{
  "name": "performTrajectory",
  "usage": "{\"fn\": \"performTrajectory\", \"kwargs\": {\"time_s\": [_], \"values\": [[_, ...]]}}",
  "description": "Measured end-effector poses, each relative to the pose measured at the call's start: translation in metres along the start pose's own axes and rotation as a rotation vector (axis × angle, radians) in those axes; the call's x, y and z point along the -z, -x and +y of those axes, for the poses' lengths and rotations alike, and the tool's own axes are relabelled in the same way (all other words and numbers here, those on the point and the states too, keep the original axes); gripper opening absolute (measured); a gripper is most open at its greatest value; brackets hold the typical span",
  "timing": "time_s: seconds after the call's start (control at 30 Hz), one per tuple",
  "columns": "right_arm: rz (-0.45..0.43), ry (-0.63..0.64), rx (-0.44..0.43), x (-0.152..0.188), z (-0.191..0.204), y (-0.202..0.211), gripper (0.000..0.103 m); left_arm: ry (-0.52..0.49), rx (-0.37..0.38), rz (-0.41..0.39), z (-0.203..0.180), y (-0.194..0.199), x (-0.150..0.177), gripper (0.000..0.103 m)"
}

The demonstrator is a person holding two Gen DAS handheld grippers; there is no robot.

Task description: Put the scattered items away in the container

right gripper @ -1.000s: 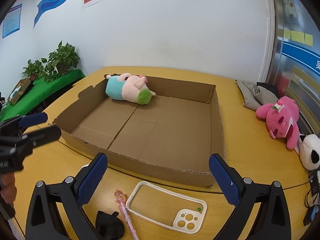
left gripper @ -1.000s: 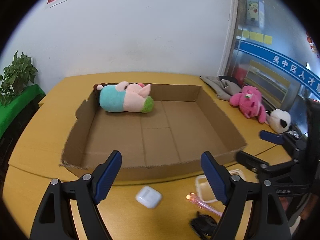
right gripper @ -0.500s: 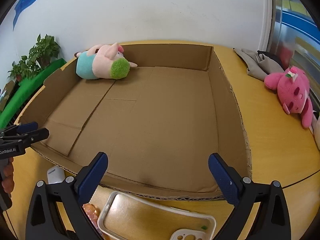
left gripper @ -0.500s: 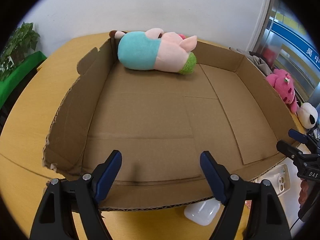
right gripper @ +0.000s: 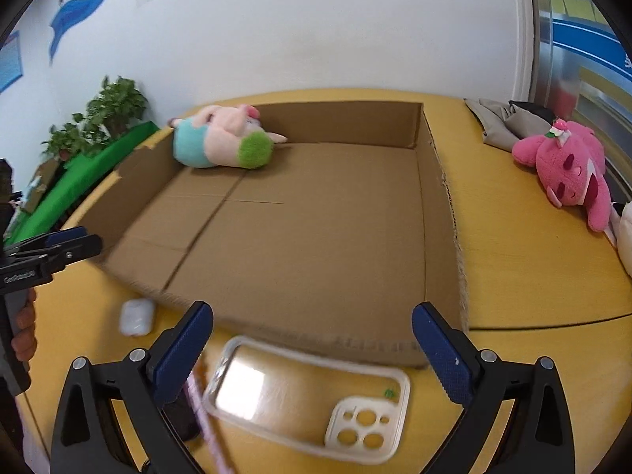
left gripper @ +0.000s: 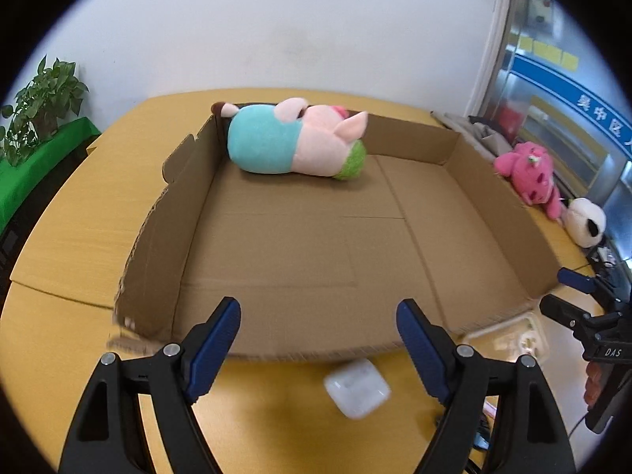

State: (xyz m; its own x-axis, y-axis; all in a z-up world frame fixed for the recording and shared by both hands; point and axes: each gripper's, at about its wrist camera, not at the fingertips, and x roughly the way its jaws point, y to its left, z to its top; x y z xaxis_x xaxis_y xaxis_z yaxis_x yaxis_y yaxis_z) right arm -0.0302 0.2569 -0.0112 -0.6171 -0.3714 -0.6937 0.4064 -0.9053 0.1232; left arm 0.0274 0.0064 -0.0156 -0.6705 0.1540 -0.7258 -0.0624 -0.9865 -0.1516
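1. Our left gripper hangs with jaws spread and nothing between them, above the white earbud case lying on the table just outside the cardboard box.
2. We judge the case light, hard and slippery; take it across its flat sides.
3. Our right gripper also stands wide and unloaded over the clear phone case: thin, flexible; pinch 1 rim.

Your left gripper tilts downward with its blue-padded fingers spread wide, nothing between them. Your right gripper matches (same downward tilt), fingers wide apart and empty. In the right wrist view, your left hand grips its handle at nine o'clock.
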Motion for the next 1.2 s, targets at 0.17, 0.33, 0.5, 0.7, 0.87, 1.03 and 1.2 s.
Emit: {"fn": "performTrajectory", "kwargs": {"time_s": [0.17, 0.33, 0.5, 0.7, 0.87, 1.03, 1.2], "values": [[0.034, 0.144, -0.075, 0.042, 0.046, 0.033, 0.103, 0.03, 0.127, 0.081, -0.018, 0.008, 0.027, 0.081], [0.134, 0.184, -0.202, 0.082, 0.079, 0.036, 0.102, 0.11, 0.257, 0.242, -0.041, -0.017, 0.051, 0.081], [0.215, 0.229, -0.206, 0.108, 0.1, 0.021, 0.093, 0.158, 0.303, 0.338, -0.057, -0.037, 0.064, 0.08], [0.252, 0.221, -0.186, 0.115, 0.095, 0.0, 0.055, 0.195, 0.306, 0.382, -0.062, -0.047, 0.08, 0.079], [0.202, 0.21, -0.244, 0.112, 0.094, 0.005, 0.039, 0.231, 0.346, 0.389, -0.062, -0.052, 0.08, 0.073], [0.169, 0.226, -0.252, 0.109, 0.096, 0.007, 0.035, 0.277, 0.351, 0.415, -0.056, -0.058, 0.081, 0.034], [0.162, 0.251, -0.268, 0.108, 0.102, 0.007, 0.034, 0.31, 0.39, 0.428, -0.052, -0.06, 0.08, 0.031]]}}
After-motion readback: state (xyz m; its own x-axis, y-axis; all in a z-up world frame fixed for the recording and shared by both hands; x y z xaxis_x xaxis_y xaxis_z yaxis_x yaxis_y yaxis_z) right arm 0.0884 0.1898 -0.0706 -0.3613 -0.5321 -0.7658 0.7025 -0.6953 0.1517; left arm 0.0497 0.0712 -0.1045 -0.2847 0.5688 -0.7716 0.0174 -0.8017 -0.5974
